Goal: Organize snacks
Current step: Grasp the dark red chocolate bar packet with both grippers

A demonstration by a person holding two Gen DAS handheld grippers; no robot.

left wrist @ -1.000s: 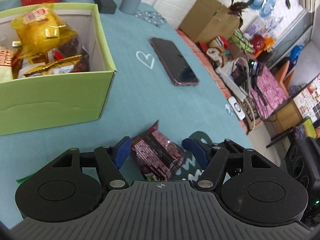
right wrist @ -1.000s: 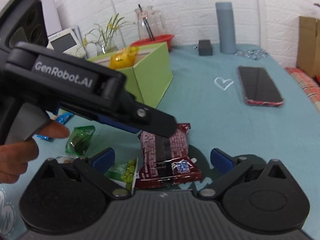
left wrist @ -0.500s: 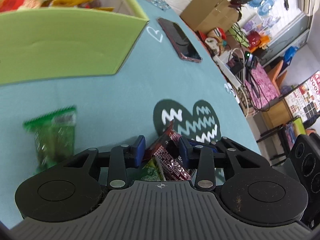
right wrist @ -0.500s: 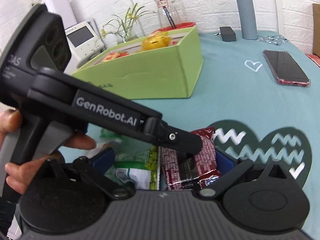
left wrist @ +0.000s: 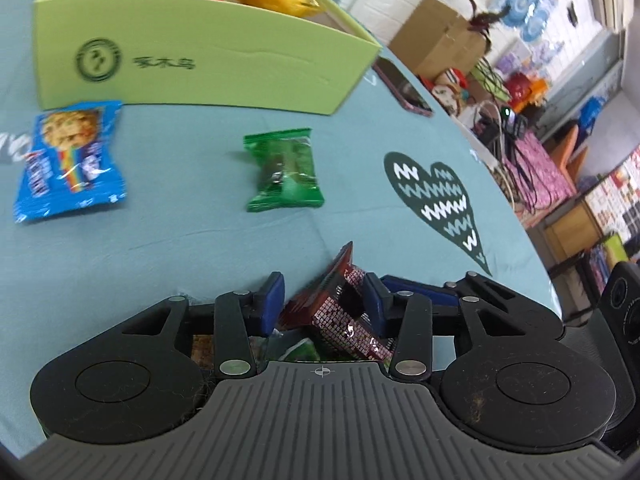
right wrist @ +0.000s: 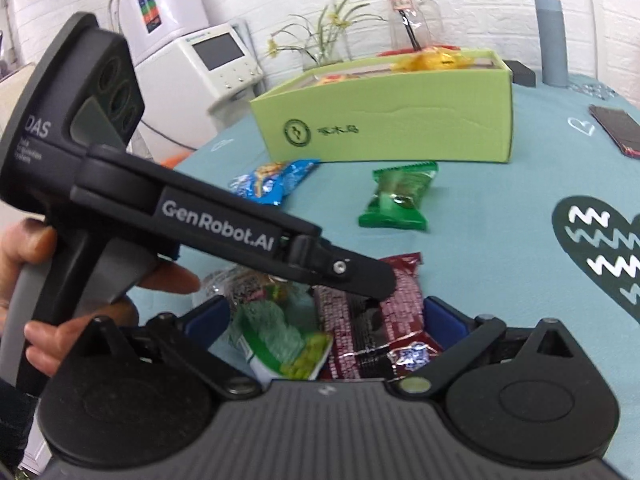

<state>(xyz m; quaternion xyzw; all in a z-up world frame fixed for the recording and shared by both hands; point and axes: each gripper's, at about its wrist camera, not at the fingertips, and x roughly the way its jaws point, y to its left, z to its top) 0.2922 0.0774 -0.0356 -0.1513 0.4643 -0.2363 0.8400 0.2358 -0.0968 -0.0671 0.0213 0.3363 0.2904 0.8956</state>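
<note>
My left gripper [left wrist: 323, 300], jaws just eased, pinches the maroon snack packet [left wrist: 340, 308], its length pointing toward the green box [left wrist: 208, 68] at the table's far edge; my right gripper [right wrist: 326, 322] stands released around it.

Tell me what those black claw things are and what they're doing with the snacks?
They are grabbers a person holds, one in each hand, each with a camera looking along its fingers. One picture is from the left gripper, the other from the right gripper. On the blue tablecloth lie a green packet, a blue cookie packet and a green box of snacks. The left gripper pinches a dark red packet; its jaws have just opened a little. The right gripper is open.
</note>
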